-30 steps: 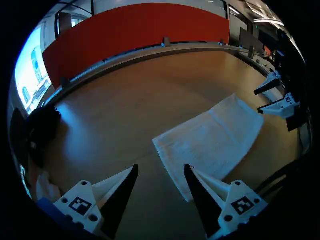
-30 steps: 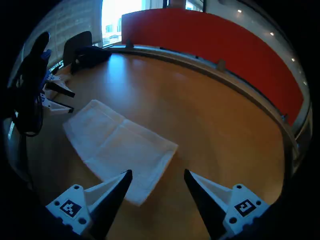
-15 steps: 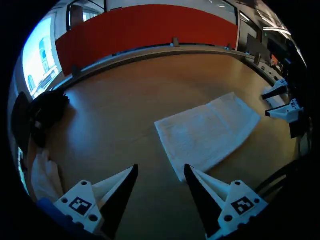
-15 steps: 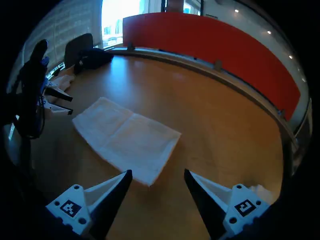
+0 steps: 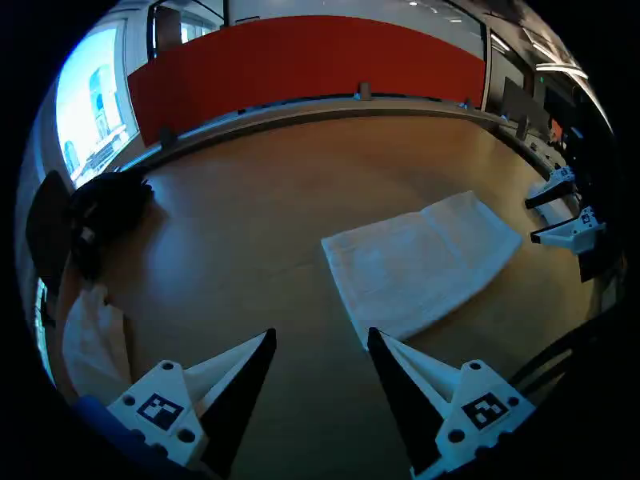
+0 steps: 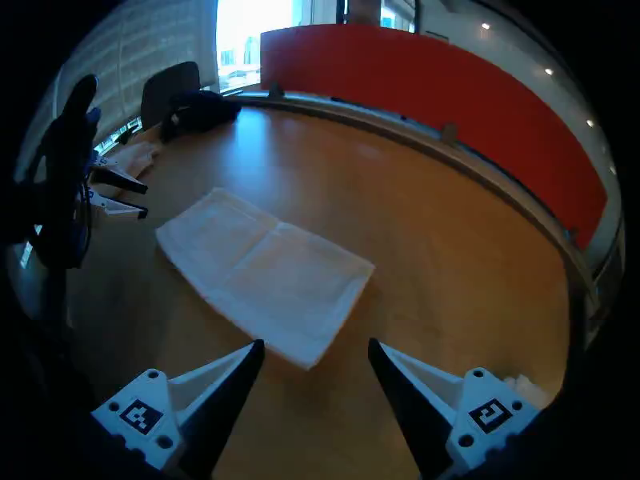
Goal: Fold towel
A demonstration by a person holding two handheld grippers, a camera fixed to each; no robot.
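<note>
The towel [image 6: 264,272] lay flat on the table [image 6: 448,264], mid-frame, its long side running up to the left — its near corner just above the right gripper [image 6: 315,342]. That claw and the left gripper [image 5: 320,332] were wide open, holding nothing.

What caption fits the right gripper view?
Open right gripper faces a white towel flat on a wooden table, left gripper at its far end.
</note>
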